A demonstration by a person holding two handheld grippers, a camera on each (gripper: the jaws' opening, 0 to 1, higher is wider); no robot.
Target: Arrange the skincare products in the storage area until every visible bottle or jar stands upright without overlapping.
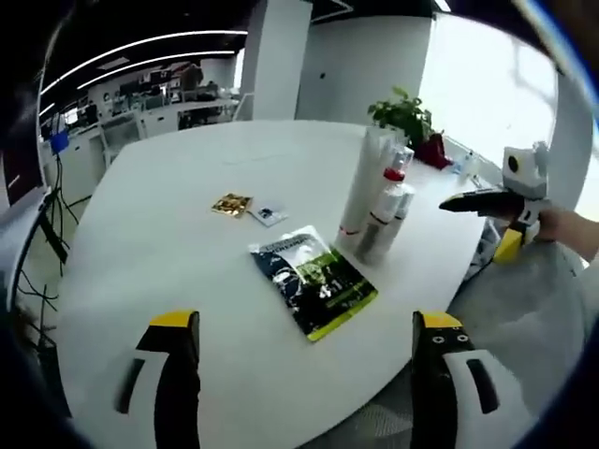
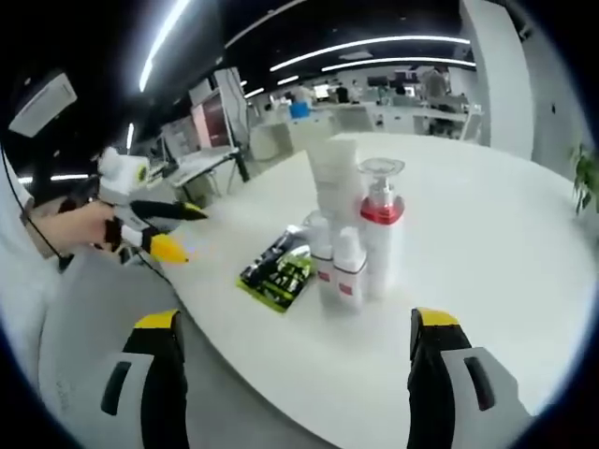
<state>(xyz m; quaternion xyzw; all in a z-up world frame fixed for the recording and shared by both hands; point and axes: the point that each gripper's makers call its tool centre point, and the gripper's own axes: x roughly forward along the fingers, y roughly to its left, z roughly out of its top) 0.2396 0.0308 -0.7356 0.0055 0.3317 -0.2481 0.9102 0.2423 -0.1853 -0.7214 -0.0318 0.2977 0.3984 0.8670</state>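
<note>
1. Already upright: a tight cluster of skincare bottles at centre right of the left gripper view, comprising a tall white tube (image 1: pixel 363 183), a red-collared pump bottle (image 1: pixel 387 208) and a smaller bottle tucked just beside it; same cluster at centre of the right gripper view, with two small white bottles (image 2: pixel 348 268) in front touching the pump bottle (image 2: pixel 381 238).
2. Still flat on the white round table (image 1: pixel 168 224): a dark green-and-yellow sachet (image 1: pixel 314 280) just left of the bottles, plus a small gold packet (image 1: pixel 231 204) and a pale packet (image 1: pixel 269 214) further up and left.
3. Left gripper (image 1: pixel 304 341): jaws wide apart, holding nothing, low in its own view, well short of the products.
4. Right gripper (image 2: pixel 295 341): jaws likewise wide, empty, below the cluster.
5. Judging progress: bottles standing, seemingly nothing toppled; possibly only spacing the crowded cluster left, since overlap cannot be ruled out.
</note>
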